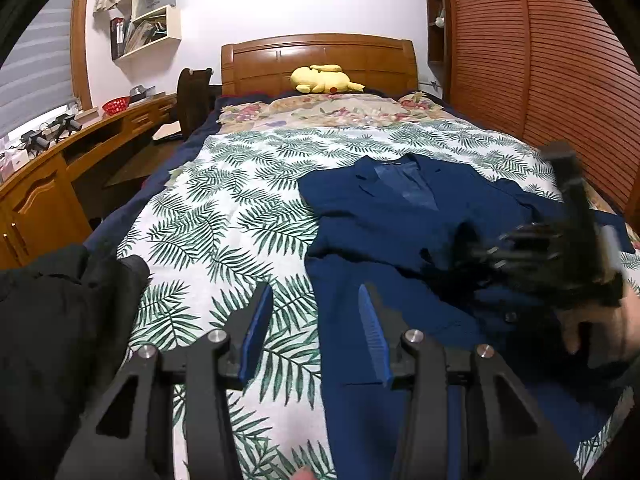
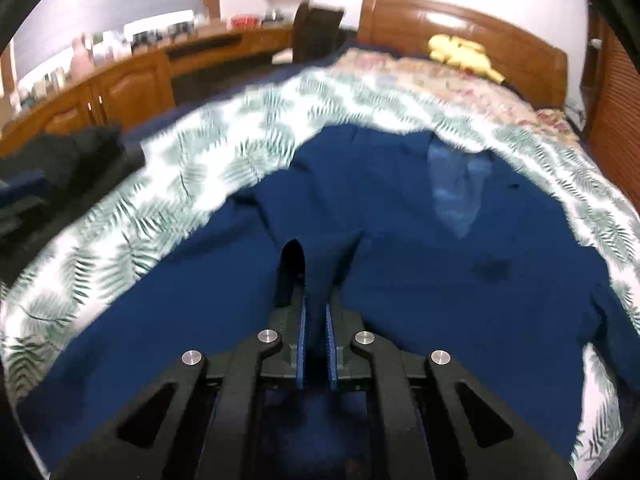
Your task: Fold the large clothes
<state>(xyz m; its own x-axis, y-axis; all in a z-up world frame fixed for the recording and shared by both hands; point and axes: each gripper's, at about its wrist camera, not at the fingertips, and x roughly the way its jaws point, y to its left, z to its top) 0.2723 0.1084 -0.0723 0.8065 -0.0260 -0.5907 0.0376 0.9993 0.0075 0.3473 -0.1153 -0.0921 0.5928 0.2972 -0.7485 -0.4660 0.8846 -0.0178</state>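
A navy blue suit jacket (image 1: 404, 236) lies front-up on the leaf-print bedspread (image 1: 224, 208), collar toward the headboard. My left gripper (image 1: 316, 304) is open and empty, hovering over the jacket's left edge near the hem. My right gripper (image 1: 520, 256) shows blurred at the right of the left wrist view, over the jacket's front. In the right wrist view, the right gripper (image 2: 316, 276) is shut on a raised fold of the jacket (image 2: 420, 256), pinched between its blue pads.
A black garment (image 1: 60, 320) lies at the bed's near left corner. A yellow plush toy (image 1: 324, 79) rests by the wooden headboard (image 1: 316, 56). A wooden desk (image 1: 60, 168) runs along the left, a slatted wardrobe (image 1: 540, 60) along the right.
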